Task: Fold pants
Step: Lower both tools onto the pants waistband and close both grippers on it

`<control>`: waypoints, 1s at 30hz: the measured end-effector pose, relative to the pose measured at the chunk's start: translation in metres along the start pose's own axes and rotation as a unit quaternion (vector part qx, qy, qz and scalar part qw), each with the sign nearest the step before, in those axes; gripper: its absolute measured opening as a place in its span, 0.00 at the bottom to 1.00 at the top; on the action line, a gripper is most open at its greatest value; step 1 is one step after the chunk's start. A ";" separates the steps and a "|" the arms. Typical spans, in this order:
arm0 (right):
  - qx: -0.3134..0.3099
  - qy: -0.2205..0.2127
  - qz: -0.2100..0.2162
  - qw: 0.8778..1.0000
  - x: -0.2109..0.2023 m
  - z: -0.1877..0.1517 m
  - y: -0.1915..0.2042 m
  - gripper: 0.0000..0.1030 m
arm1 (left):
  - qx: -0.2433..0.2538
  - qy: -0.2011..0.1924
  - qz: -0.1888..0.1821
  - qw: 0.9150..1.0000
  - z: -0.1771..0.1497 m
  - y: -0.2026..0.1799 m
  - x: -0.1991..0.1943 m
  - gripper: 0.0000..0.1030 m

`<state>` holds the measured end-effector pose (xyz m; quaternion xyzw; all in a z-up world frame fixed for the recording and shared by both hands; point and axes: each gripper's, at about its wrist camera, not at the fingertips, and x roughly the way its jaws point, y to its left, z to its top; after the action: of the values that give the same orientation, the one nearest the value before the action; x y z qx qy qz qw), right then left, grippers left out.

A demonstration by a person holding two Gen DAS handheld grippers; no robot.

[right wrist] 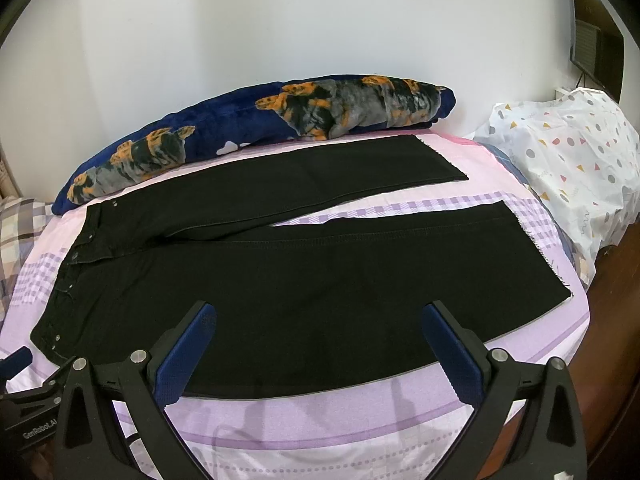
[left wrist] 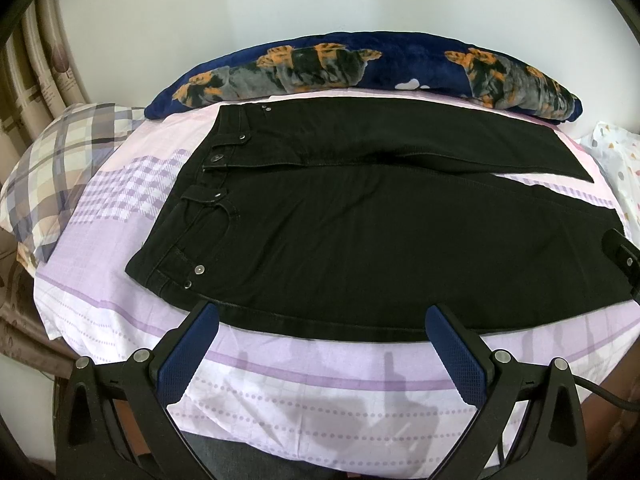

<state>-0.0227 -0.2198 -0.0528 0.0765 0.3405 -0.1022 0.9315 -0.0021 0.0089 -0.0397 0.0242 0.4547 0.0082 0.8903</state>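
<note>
Black pants lie flat on the bed, front side up, waistband at the left, both legs spread apart toward the right. My left gripper is open, its blue pads hovering at the near edge of the pants below the hip. My right gripper is open too, above the near leg around the thigh. Its black finger shows at the right edge of the left wrist view. The far leg runs along the pillow. Nothing is held by either gripper.
A lilac and white sheet covers the bed. A navy pillow with orange animal print lies along the wall behind the pants. A plaid pillow is at the left, a white patterned bag at the right.
</note>
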 end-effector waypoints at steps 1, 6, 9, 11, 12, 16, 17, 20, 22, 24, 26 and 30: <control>0.000 0.000 0.000 1.000 0.000 0.000 0.000 1.00 | 0.000 0.000 0.000 1.000 0.000 0.000 0.000 1.00; 0.001 0.002 0.000 1.000 0.000 0.000 0.000 1.00 | -0.001 0.001 -0.002 1.000 -0.002 0.000 0.001 1.00; 0.008 0.004 0.013 1.000 0.002 -0.001 -0.003 1.00 | -0.005 0.002 -0.008 1.000 -0.003 0.004 0.005 0.99; 0.009 0.004 0.026 1.000 0.003 -0.002 -0.003 1.00 | -0.011 0.003 -0.015 1.000 -0.003 0.008 0.008 0.99; 0.008 0.005 0.031 0.999 0.004 -0.002 -0.002 1.00 | -0.016 0.004 -0.016 1.000 -0.001 0.011 0.010 0.99; 0.007 0.006 0.060 0.998 0.005 -0.002 0.001 0.99 | -0.028 0.004 -0.019 0.999 0.011 0.024 0.018 0.98; 0.009 0.007 0.065 0.998 0.005 0.000 0.002 0.99 | -0.030 0.004 -0.019 0.999 0.014 0.028 0.020 0.97; 0.012 0.016 0.077 0.997 0.010 0.004 0.003 0.99 | -0.039 -0.001 -0.017 0.999 0.029 0.049 0.029 0.94; 0.022 0.035 0.088 0.995 0.019 0.008 0.003 0.99 | -0.048 -0.003 -0.021 0.999 0.041 0.063 0.034 0.89; 0.037 0.054 0.103 0.992 0.032 0.013 0.001 0.99 | -0.057 -0.006 -0.025 0.998 0.055 0.080 0.040 0.87; 0.049 0.059 0.112 0.991 0.040 0.019 -0.001 0.99 | -0.066 -0.013 -0.027 0.997 0.072 0.100 0.046 0.83; 0.068 0.062 0.146 0.985 0.057 0.039 0.002 0.99 | -0.079 -0.021 -0.035 0.996 0.109 0.138 0.065 0.78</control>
<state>0.0446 -0.2337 -0.0598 0.1952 0.3754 0.0167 0.9059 0.1247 0.1451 -0.0213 -0.0616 0.4340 0.0122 0.8987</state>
